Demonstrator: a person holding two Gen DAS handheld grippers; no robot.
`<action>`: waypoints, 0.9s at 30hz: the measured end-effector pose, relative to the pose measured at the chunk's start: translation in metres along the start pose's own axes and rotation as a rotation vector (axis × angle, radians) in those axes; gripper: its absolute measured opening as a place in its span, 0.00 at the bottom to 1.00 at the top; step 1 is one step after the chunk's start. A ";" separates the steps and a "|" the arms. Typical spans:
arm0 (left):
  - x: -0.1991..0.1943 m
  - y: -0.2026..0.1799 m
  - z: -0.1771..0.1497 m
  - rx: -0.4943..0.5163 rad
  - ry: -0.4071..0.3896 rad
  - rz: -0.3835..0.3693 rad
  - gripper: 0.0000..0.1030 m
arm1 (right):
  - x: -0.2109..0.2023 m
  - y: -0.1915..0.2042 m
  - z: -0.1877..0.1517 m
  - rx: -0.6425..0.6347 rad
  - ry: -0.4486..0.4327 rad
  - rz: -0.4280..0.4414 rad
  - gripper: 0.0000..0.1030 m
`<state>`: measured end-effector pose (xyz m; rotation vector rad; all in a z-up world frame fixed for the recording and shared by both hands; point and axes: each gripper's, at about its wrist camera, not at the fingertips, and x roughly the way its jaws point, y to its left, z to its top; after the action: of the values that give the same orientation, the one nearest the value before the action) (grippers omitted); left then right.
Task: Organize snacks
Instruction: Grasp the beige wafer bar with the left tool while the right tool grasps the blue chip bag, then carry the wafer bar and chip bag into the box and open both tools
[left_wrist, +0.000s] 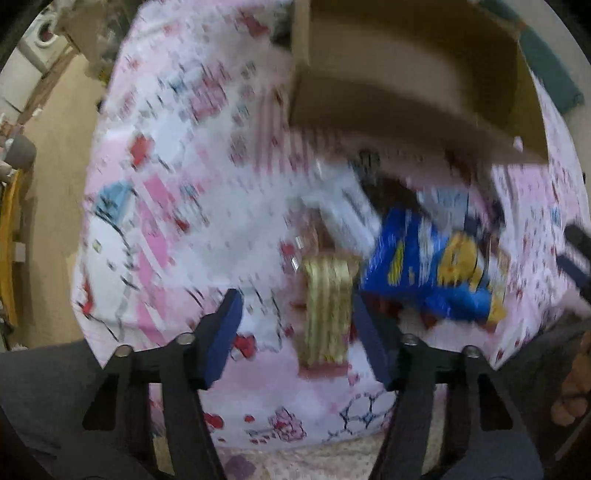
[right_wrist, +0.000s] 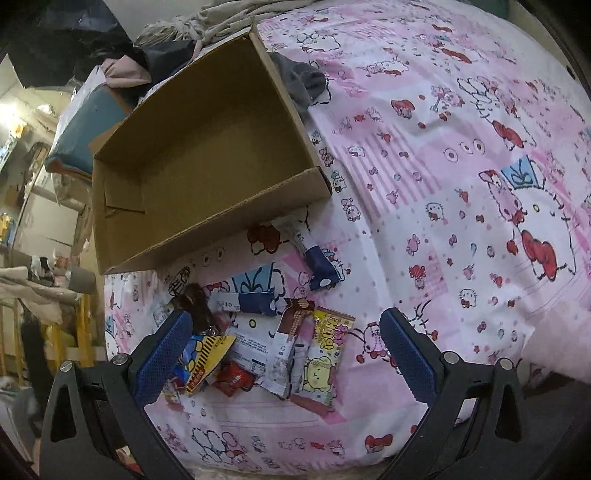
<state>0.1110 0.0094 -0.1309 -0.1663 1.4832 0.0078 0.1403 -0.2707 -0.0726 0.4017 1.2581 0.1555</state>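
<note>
Crinkly foil and plastic wrappers make up the snacks: light, soft, slippery things that will buckle under the pads, so each is best taken across its flat middle or by a sealed end, gently, since wafers and biscuits inside could crack. They lie in a loose heap on the pink bedsheet (right_wrist: 424, 155), near its front edge and just in front of the box (right_wrist: 207, 166). Among them are a yellow pack (right_wrist: 325, 354), a brown wafer bar (right_wrist: 291, 328), a red sweet (right_wrist: 234, 380), a blue bag (right_wrist: 201, 354) and two white-and-navy sachets, one (right_wrist: 317, 258) lying closest to the box. The cardboard box sits open-topped on the sheet and holds nothing that can be seen; none of the sorting is done yet, by the look of it. The left gripper (left_wrist: 295, 325) points down over a gold-striped pack (left_wrist: 327, 314) (this view is badly blurred), its jaws apart on either side of the pack and not yet pressing it. The right gripper (right_wrist: 284, 354) hovers over the heap with jaws wide apart, holding nothing.
</note>
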 end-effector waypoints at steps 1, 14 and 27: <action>0.004 -0.002 -0.003 0.013 0.020 -0.008 0.47 | 0.000 0.000 0.000 -0.002 0.001 -0.002 1.00; -0.021 -0.003 0.000 0.037 0.020 -0.085 0.22 | 0.010 -0.007 0.003 0.048 0.029 0.030 1.00; -0.050 0.039 0.018 -0.137 -0.141 -0.131 0.22 | 0.072 0.031 -0.025 0.219 0.327 0.289 0.76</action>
<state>0.1205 0.0546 -0.0844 -0.3664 1.3287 0.0153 0.1418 -0.2125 -0.1316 0.7711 1.5406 0.3414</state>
